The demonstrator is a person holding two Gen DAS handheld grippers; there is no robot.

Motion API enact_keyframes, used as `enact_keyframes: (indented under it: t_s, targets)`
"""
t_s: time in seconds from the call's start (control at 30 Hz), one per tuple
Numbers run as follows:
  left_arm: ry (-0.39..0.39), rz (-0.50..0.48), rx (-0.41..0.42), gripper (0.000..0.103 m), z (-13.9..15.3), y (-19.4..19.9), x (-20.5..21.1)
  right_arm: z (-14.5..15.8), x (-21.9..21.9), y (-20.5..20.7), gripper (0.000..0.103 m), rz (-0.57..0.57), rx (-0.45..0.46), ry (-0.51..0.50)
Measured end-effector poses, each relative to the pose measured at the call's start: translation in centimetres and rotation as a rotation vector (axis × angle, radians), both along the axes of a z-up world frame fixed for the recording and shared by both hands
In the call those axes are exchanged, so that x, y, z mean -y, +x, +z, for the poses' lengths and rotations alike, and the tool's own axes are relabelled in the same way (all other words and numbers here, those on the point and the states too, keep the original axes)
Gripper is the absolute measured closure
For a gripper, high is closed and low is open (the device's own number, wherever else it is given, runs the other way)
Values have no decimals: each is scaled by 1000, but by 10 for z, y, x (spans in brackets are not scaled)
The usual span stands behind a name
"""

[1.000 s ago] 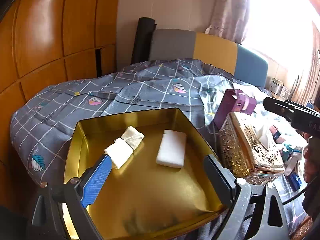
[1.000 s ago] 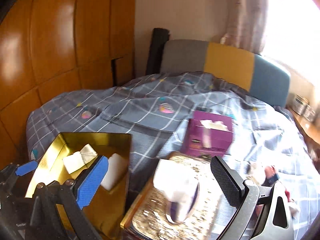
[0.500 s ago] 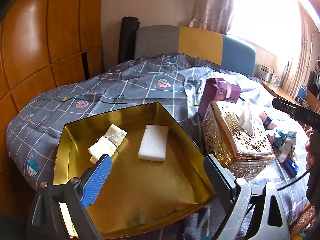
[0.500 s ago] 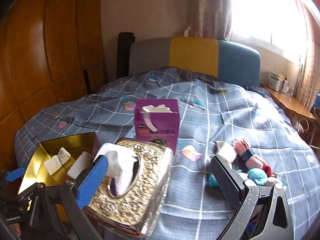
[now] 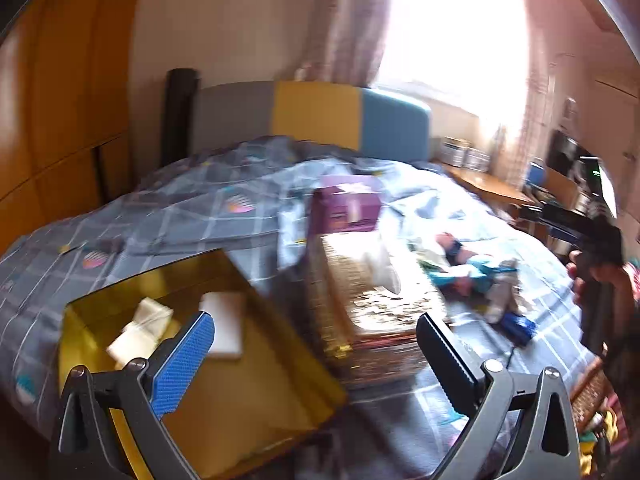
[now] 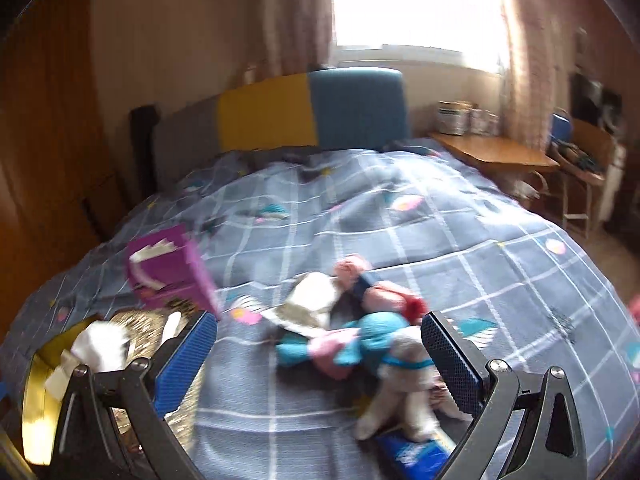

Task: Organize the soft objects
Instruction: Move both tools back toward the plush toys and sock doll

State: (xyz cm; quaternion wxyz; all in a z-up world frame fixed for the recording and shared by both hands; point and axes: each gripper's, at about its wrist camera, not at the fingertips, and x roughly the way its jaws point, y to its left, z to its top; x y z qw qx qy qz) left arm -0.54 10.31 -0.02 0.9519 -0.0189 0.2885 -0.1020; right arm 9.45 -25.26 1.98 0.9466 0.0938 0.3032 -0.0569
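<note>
Soft toys point(image 6: 360, 344) lie heaped on the checked bedspread point(image 6: 460, 240), directly ahead of the right gripper point(image 6: 320, 356), whose jaws are spread and empty. Left gripper point(image 5: 314, 356): jaws spread, empty, above the gold tray point(image 5: 256, 400), which holds a folded cloth point(image 5: 140, 328) and a white pad point(image 5: 224, 328). Just beyond stands an ornate tissue box point(image 5: 372, 328), then a purple box point(image 5: 346, 208).
</note>
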Motion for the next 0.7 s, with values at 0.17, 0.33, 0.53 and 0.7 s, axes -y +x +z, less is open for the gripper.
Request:
enact_keyframes:
  t_s: [0.17, 0.33, 0.53, 0.7]
  targets:
    - [11, -109, 13, 0, 15, 4, 36, -9, 64, 7, 0, -144, -33, 51]
    - [36, -228, -18, 0, 25, 17, 79, -39, 115, 13, 0, -255, -91, 111]
    - [65, -341, -73, 5, 21, 41, 150, -58, 151, 3, 0, -355, -106, 282]
    - [54, -413, -230, 21, -9, 73, 202, -59, 158, -1, 0, -353, -95, 362]
